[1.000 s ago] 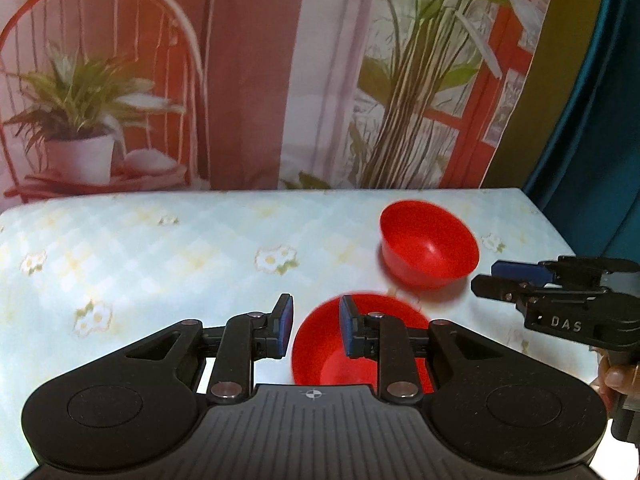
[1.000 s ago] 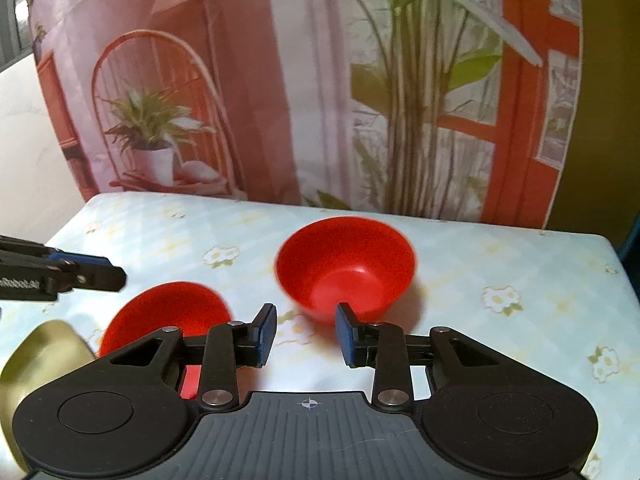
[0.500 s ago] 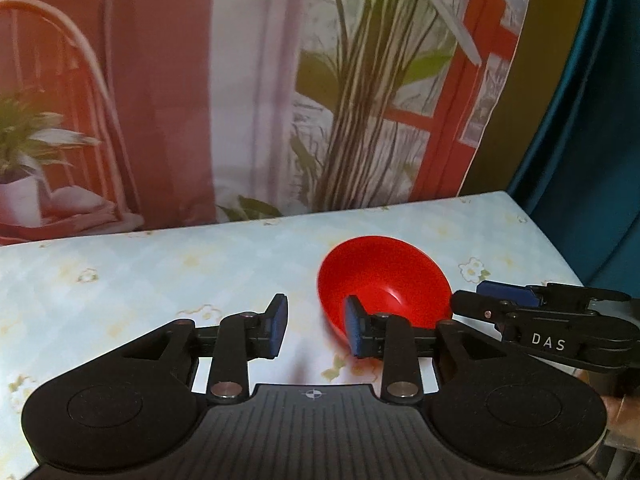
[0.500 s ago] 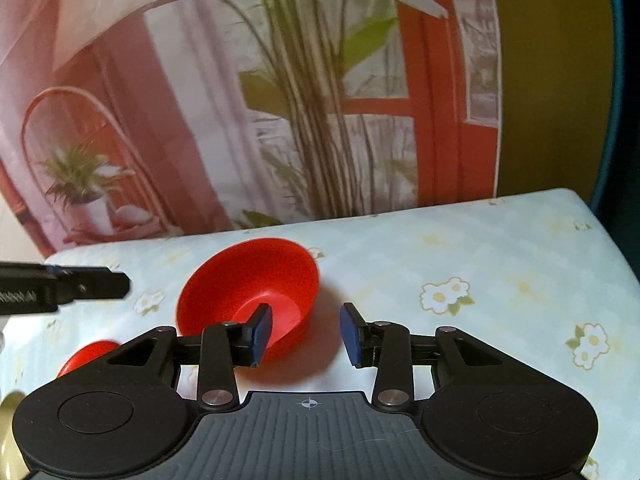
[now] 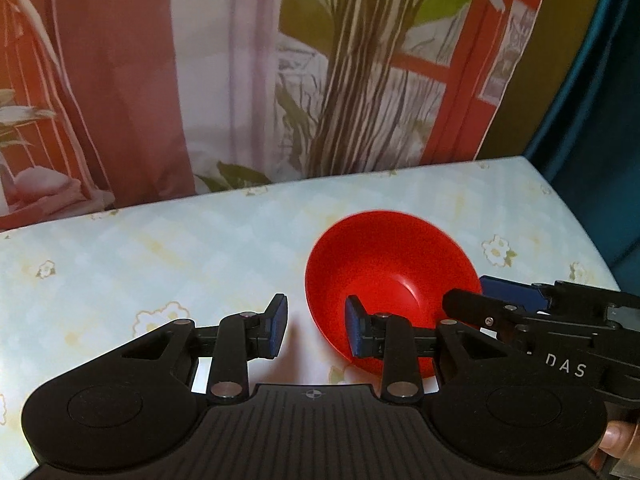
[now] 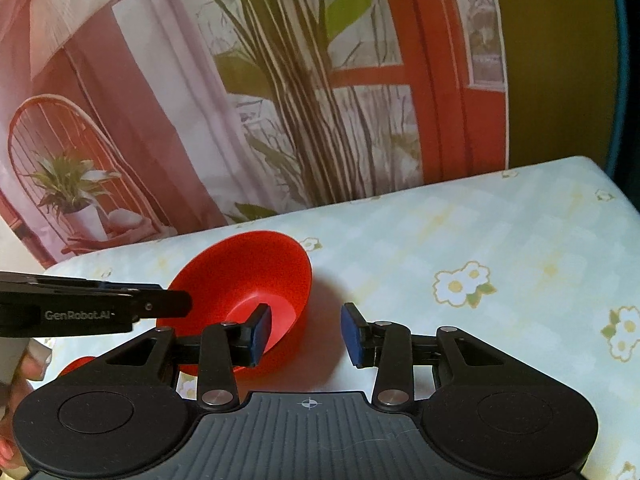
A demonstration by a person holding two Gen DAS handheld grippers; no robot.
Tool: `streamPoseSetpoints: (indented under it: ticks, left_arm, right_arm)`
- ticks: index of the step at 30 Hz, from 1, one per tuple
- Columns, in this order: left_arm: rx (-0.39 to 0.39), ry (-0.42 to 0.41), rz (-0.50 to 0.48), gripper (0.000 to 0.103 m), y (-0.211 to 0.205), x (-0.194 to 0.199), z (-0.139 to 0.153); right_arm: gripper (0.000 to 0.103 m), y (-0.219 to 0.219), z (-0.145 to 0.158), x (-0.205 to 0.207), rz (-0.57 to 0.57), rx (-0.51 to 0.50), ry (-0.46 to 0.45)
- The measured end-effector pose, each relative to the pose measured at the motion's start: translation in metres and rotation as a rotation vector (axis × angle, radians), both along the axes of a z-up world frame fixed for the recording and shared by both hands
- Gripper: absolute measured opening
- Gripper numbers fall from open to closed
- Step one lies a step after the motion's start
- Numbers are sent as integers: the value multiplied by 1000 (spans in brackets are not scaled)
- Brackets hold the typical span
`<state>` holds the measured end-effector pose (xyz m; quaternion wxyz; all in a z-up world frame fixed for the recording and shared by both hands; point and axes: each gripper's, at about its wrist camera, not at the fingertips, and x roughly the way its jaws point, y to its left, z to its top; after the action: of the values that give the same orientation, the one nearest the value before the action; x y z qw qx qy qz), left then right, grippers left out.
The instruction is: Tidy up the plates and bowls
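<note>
Straddling the red bowl (image 5: 386, 276)'s rim from nine and three o'clock, left gripper (image 5: 316, 330) and right gripper (image 6: 306, 334) gape narrowly, empty, poised to pinch.

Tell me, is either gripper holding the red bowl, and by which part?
No. Both the left gripper and right gripper straddle opposite sides of the red bowl's rim with jaws open, pads not pressing.
</note>
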<state>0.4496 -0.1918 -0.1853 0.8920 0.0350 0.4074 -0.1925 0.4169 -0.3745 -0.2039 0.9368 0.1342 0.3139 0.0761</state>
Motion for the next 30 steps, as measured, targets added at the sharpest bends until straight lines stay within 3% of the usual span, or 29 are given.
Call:
streamPoseSetpoints:
  ticks: [9,30]
  left_arm:
    - [-20,62,-12,33,-1,5,-7]
    - [-46,-14,-68,30,4,-29,25]
  right_arm:
    - [20,8,-3,1,42,-2,0]
    - [18,15,22,-21,40,-26,-33]
